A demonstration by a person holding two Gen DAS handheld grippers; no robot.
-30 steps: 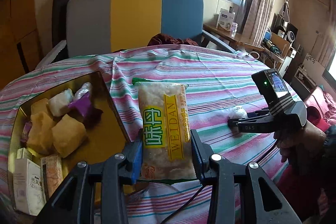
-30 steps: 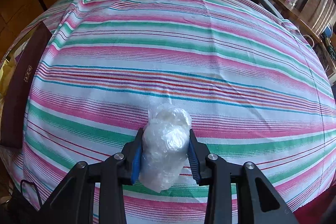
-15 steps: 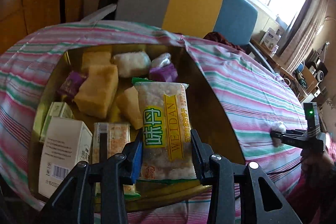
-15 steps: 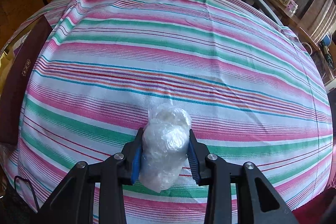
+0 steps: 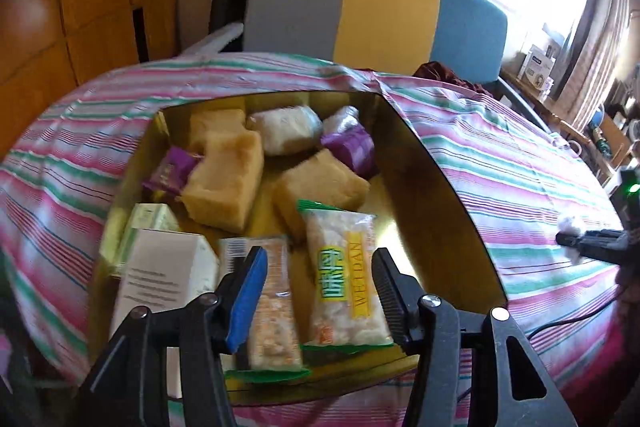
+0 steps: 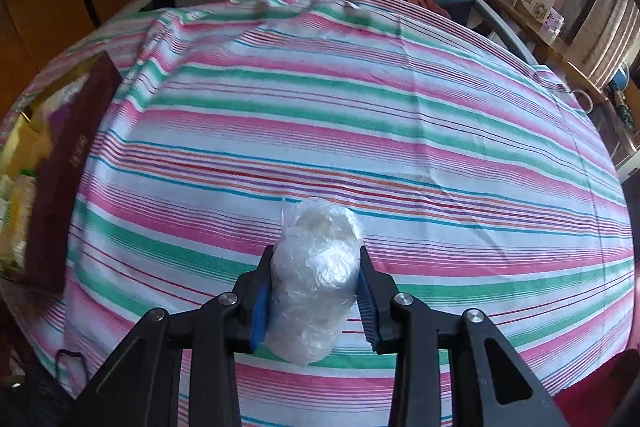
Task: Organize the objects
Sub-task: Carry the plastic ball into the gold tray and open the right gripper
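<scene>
The WEIDAN snack packet [image 5: 346, 279] lies inside the gold box [image 5: 440, 195] on the striped tablecloth [image 5: 500, 163], beside a second packet [image 5: 272, 303] and yellow cakes [image 5: 226, 183], between the spread fingers of my left gripper [image 5: 320, 291], which touch nothing. In the right wrist view, my right gripper [image 6: 314, 287] pinches a clear plastic-wrapped bundle [image 6: 314, 275] above the cloth.

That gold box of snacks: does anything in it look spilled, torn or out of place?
Nothing looks spilled or torn. The gold box holds sponge cakes, purple packets and cartons in a loose jumble. The WEIDAN snack pack lies flat between the open fingers of the left gripper.
</scene>
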